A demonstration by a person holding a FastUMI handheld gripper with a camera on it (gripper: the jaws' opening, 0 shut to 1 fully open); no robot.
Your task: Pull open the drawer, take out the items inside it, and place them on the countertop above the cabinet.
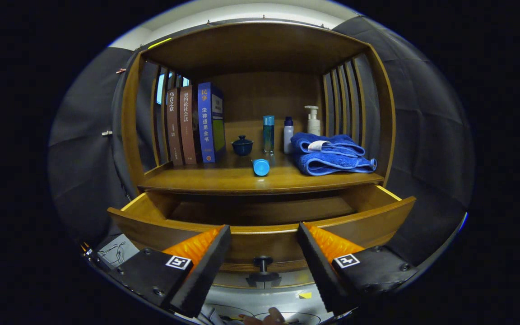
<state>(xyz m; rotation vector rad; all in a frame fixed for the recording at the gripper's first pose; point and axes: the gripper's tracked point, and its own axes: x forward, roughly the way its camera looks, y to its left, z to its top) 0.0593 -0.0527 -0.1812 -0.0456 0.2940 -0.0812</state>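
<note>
Your gripper (263, 253) has its fingers spread apart, holding nothing, low in the frame. The drawer (260, 225) stands pulled out mid-frame, its knob (263, 262) between them; a blue bottle (261, 167) lies on the countertop (224, 180) above.

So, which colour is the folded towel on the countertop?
Blue, with a small white label; the towel lies beyond the open gripper, gripper view.

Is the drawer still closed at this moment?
No, the drawer is pulled out below the countertop, with the open fingers on either side of its knob.
</note>
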